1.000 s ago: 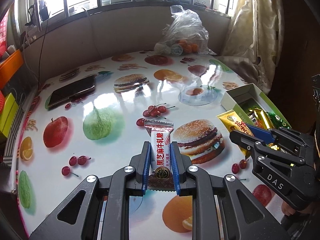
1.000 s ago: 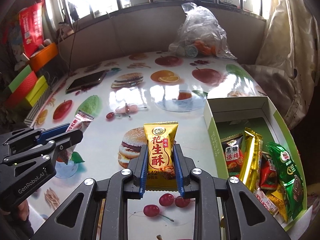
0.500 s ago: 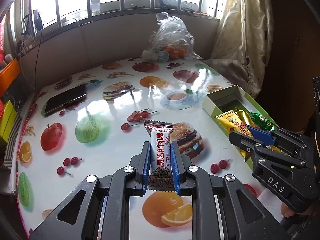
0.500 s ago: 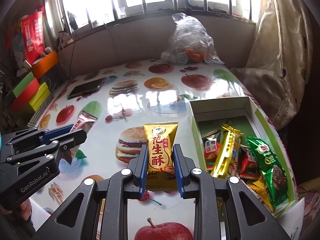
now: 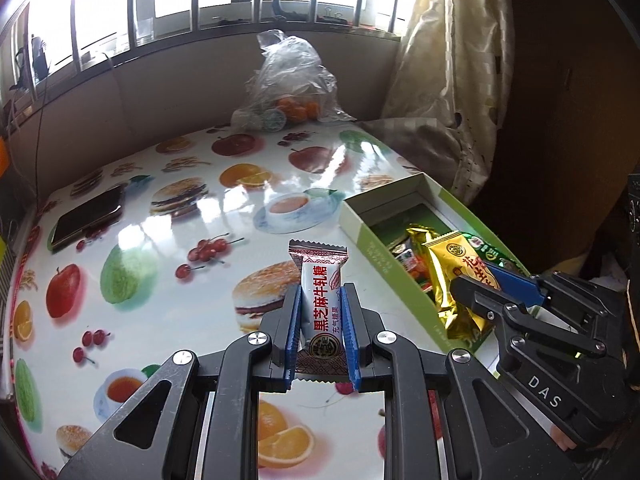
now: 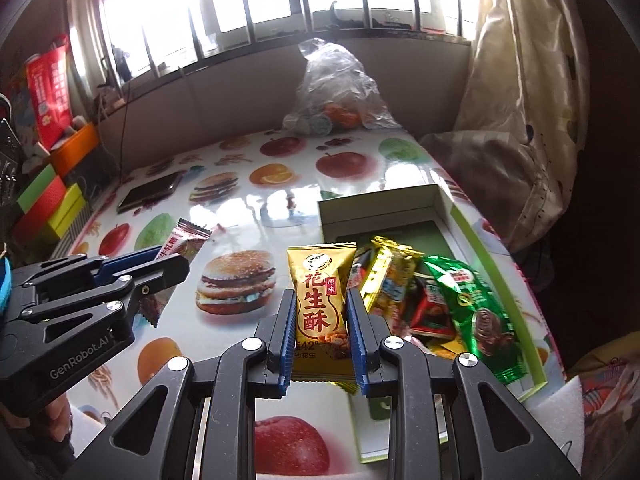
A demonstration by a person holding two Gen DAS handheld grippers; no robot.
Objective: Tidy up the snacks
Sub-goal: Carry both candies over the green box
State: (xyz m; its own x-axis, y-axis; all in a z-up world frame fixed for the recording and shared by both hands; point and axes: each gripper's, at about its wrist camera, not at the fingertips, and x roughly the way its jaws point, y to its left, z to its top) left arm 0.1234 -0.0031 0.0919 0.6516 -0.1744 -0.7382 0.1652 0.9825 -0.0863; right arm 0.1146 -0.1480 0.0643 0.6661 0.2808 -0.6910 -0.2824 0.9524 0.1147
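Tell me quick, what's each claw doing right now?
Left gripper: closed, holding the white nougat candy.
Right gripper: closed, holding the gold peanut crisp packet.

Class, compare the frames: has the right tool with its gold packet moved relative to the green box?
Yes. The right tool has carried the gold packet rightward, toward the green box, whose near-left edge it now overlaps.

We see L gripper [image 5: 320, 334] clamped on white candy [image 5: 322, 312] above table [image 5: 168, 312]. R gripper [image 5: 494, 286] pinches gold pack [image 5: 452, 276] over green box [image 5: 384, 258] w/ snacks. Phone [image 5: 88, 218] far left.
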